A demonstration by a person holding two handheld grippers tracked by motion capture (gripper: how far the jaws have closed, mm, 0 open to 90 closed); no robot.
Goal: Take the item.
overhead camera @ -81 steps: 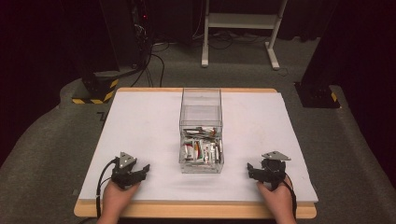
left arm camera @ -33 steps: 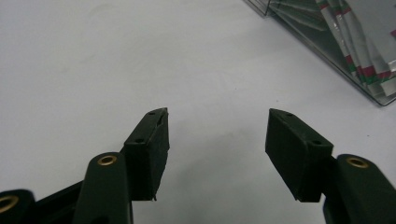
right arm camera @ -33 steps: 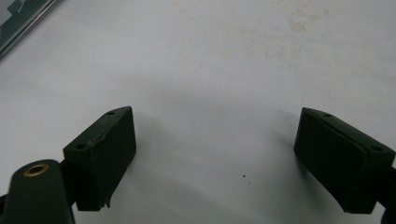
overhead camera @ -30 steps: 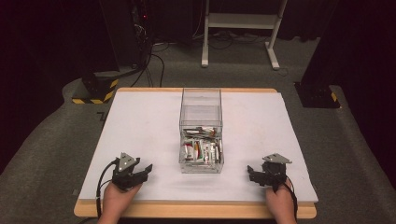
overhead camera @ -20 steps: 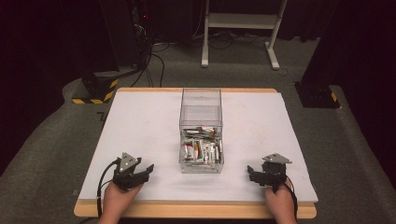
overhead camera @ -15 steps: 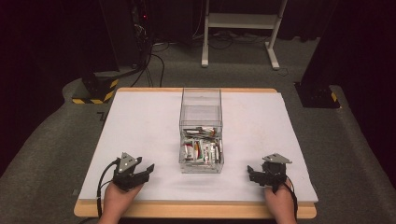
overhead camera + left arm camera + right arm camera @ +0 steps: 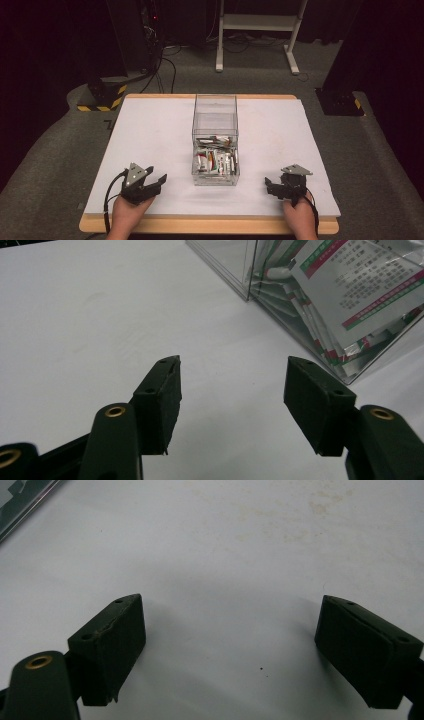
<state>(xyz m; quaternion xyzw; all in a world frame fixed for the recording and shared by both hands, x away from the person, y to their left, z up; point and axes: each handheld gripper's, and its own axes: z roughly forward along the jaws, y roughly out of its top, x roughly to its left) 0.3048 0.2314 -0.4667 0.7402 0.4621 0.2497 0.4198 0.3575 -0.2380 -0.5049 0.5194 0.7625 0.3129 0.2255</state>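
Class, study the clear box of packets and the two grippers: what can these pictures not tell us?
- Print on the packets: too small in the left gripper view, blurred in the high view.
- Packet count: they overlap inside the box.
- Box in the right gripper view: cut off by the top-left edge.
- Left gripper and right gripper bodies: cut off by the bottom edges.

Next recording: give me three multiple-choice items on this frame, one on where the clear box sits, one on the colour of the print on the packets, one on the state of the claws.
1. Where does the clear box stand on the table?
A. between the two claws, mid-table
B. at the far left corner
C. at the right edge

2. What colours are the stripes on the packets in the box?
A. blue and yellow
B. red and green
C. black only

3. How are the left claw and the right claw?
A. both shut on packets
B. one open, one shut
C. both open, holding nothing

Key: 1 A, the high view shows it centred between them; 2 B, the left gripper view shows the stripes; 3 C, bare table between each pair of jaws.
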